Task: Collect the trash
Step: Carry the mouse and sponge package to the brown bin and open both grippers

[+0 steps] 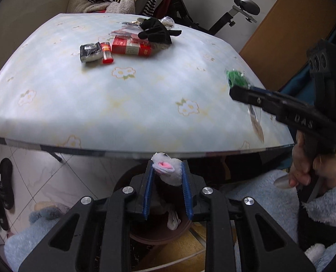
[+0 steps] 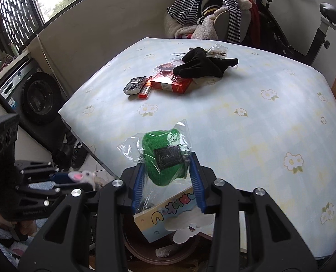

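My left gripper (image 1: 167, 165) is shut on a small white fluffy scrap with a pink spot (image 1: 169, 174), held just below the table's front edge over a round brown bin (image 1: 145, 238). The right wrist view shows that same scrap (image 2: 81, 176) at the left gripper's (image 2: 69, 178) tips. My right gripper (image 2: 167, 161) is shut on a clear plastic bag with a green fuzzy item (image 2: 161, 145) and a printed card inside. It hangs over the table's near edge, above the bin (image 2: 143, 255). From the left wrist view the green bag (image 1: 235, 77) sits at the right gripper's (image 1: 234, 93) tip.
On the flowered light-blue table (image 2: 247, 136) lie a red cigarette pack (image 2: 171, 85), a red lighter (image 2: 145, 90), a black-and-white packet (image 2: 135, 85), a black glove (image 2: 201, 65) and clear plastic boxes. Shoes (image 1: 2, 181) stand on the floor at left. A clothes-piled chair (image 2: 211, 22) and an exercise bike stand behind.
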Tool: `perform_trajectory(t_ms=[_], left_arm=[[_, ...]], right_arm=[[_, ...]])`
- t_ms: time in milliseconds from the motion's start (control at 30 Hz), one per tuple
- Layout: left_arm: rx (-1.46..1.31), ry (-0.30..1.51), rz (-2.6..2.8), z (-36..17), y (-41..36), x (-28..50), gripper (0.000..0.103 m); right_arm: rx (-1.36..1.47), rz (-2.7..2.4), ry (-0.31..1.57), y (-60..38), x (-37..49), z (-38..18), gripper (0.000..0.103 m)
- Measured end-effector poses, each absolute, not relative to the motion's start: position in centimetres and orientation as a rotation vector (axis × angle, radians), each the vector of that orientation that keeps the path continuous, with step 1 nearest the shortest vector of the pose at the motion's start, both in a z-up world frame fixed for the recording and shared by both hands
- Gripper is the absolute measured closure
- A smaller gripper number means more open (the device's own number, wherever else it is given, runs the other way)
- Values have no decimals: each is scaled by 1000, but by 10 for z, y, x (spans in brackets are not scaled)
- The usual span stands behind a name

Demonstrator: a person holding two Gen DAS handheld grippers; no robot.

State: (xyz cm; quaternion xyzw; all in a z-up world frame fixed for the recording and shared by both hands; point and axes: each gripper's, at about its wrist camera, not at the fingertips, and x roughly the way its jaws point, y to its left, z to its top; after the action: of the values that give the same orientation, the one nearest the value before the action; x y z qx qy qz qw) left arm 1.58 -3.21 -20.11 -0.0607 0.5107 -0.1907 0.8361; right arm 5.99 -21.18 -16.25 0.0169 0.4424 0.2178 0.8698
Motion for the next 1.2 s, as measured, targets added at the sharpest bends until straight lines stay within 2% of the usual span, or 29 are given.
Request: perform_trajectory(t_ms=[233,333,400,433,467,600,700,833,1200], left_arm=[[-102,1145,-405,-220,-40,-11,79],[-79,1152,-418,-221,-45,-14,75],[-80,1154,-426,-220,-47,-15,62],[-80,1143,-421,-217,-47,-16,39],[-82,1117,-412,-212,-45,-18,24],[-67,1025,-361,-191,-39,-24,22],[-64,962,-311,-176,-29,-26,14],[-46,888,-212,-158,-11,-31,10],[-70,817,-23,-146,35,-39,6]], right_arm=[[50,449,898,-215,38,-150,64],[51,446,894,-216,28,-147,63],[53,444,896,-217,23,-146,63],[55,442,899,-218,20,-146,63],[57,440,899,-219,18,-146,63],[61,437,905,-223,9,-143,63],[46,434,924,-221,1,-145,63],[18,441,966,-214,-9,-152,63],[-54,511,1119,-181,-23,-186,61]])
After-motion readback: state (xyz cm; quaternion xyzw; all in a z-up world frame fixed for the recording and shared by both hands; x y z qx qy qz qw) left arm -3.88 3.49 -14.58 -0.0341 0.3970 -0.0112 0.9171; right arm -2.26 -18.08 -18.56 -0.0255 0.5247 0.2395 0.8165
